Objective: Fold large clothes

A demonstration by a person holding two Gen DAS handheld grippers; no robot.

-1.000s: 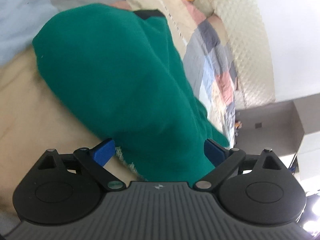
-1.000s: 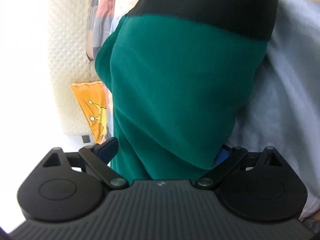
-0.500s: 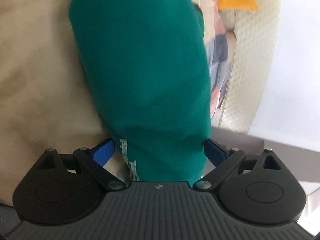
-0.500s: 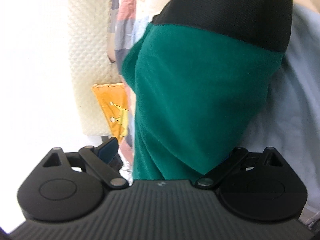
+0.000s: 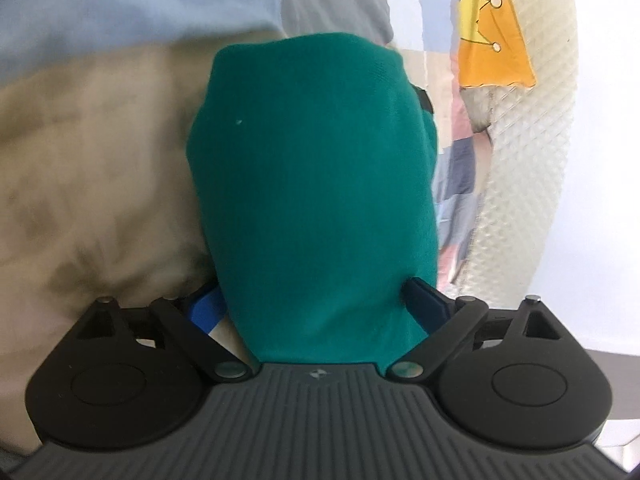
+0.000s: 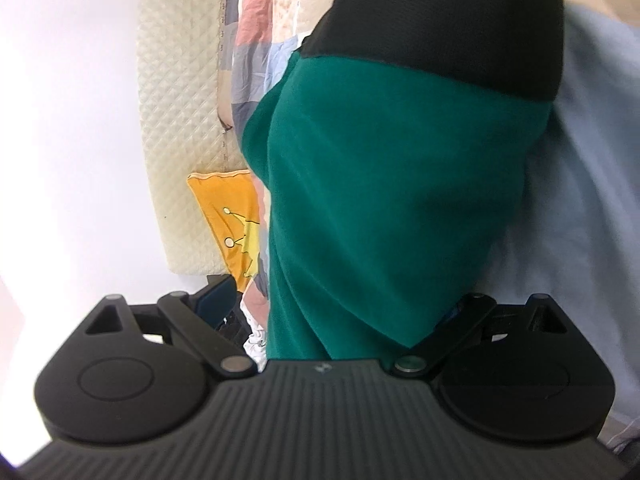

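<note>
Left wrist view: the green garment (image 5: 312, 200) is seen bunched between the open-set jaws of the left gripper (image 5: 316, 304), its long axis running straight ahead over the beige sheet (image 5: 92, 152). A grip cannot be confirmed. The right gripper (image 6: 340, 312) is likewise filled (black waistband (image 6: 444, 32) far end); a patchwork quilt (image 6: 252, 40) lies beyond.

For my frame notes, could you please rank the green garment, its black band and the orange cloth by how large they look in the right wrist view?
1. green garment, largest, though it hangs nearest the camera.
2. black band.
3. orange cloth, smallest, partly hidden and farther off.
</note>
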